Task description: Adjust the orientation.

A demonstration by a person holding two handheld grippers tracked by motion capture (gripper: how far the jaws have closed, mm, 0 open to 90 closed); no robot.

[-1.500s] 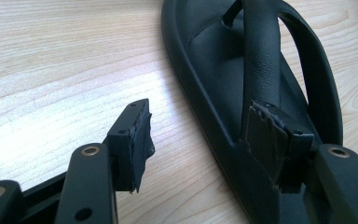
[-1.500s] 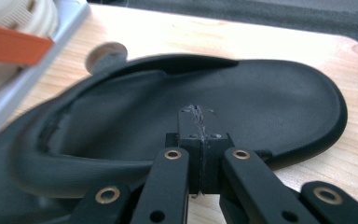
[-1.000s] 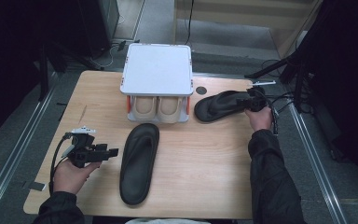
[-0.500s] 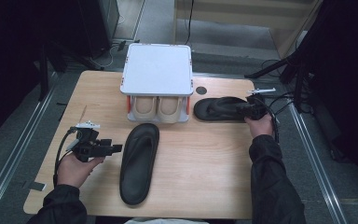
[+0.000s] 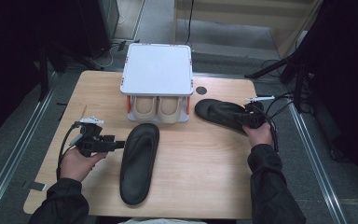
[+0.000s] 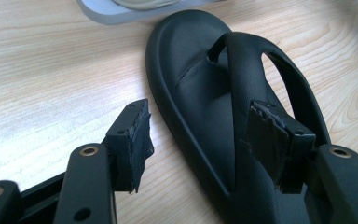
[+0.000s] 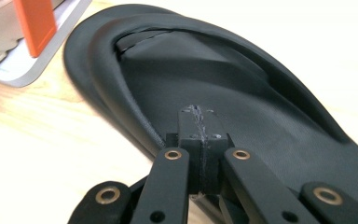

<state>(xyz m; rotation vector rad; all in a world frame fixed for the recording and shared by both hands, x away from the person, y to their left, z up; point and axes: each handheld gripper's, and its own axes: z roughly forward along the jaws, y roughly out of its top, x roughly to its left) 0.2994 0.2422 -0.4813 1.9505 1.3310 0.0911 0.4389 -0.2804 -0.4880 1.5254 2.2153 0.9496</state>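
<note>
From the high view I saw the light wooden table (image 5: 205,186) with a white-topped grey shoe rack (image 5: 157,70) at its far middle, a pair of beige shoes (image 5: 157,108) tucked under its lid. A black rubber flip-flop with a thong strap (image 5: 140,161) lay lengthwise near the table's middle, just in front of the rack. My left gripper (image 5: 109,144) hovered just beside that sandal's left edge, pointing at it. A second black rubber flip-flop (image 5: 220,114) lay to the right of the rack, and my right gripper (image 5: 244,119) sat at its near end.

In the left gripper view the near flip-flop (image 6: 214,93) lay flat on the wood, toe end towards the rack's grey base (image 6: 116,11). The jaws stood wide apart and released, one over bare table, the other over the strap, gripping nothing.

In the right gripper view the jaws were clenched flat together at the second flip-flop (image 7: 223,79), right at its raised rim. I couldn't tell whether they pinched the rim or merely rested against it. An orange post (image 7: 35,21) of the rack stood at upper left.

I could read no brand, label or writing on anything.
</note>
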